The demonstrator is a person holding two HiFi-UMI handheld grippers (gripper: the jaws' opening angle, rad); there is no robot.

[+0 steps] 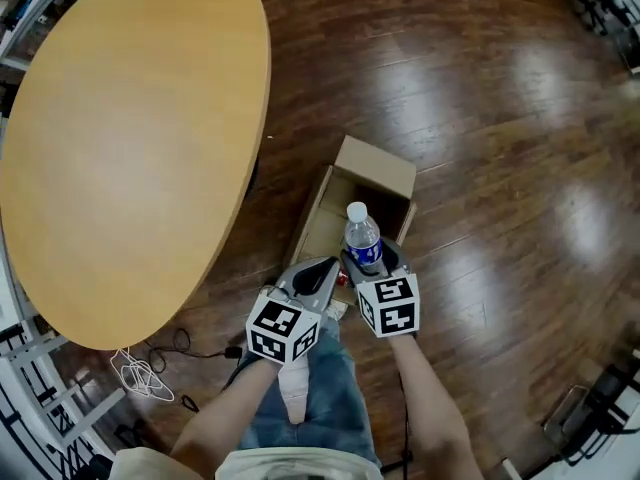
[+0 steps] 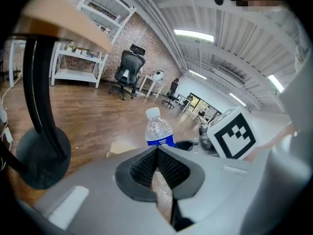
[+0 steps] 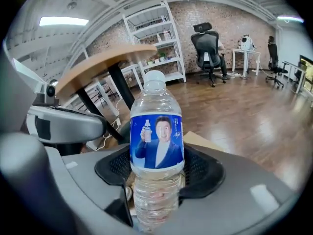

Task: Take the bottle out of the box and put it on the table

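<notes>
A clear water bottle (image 1: 362,236) with a white cap and blue label stands upright in my right gripper (image 1: 369,259), lifted above the open cardboard box (image 1: 378,165) on the floor. In the right gripper view the bottle (image 3: 156,146) fills the centre, and the black pads (image 3: 203,170) press on its sides below the label. My left gripper (image 1: 324,267) hangs just left of the bottle with its jaws together and nothing in them. From the left gripper view, the bottle (image 2: 159,131) rises just beyond the closed jaw tips (image 2: 157,153).
A large oval wooden table (image 1: 130,138) fills the left of the head view, its edge near the box. Its black leg and round base (image 2: 41,131) stand left of my left gripper. White cable (image 1: 140,373) lies on the wood floor. Office chairs and shelves stand far off.
</notes>
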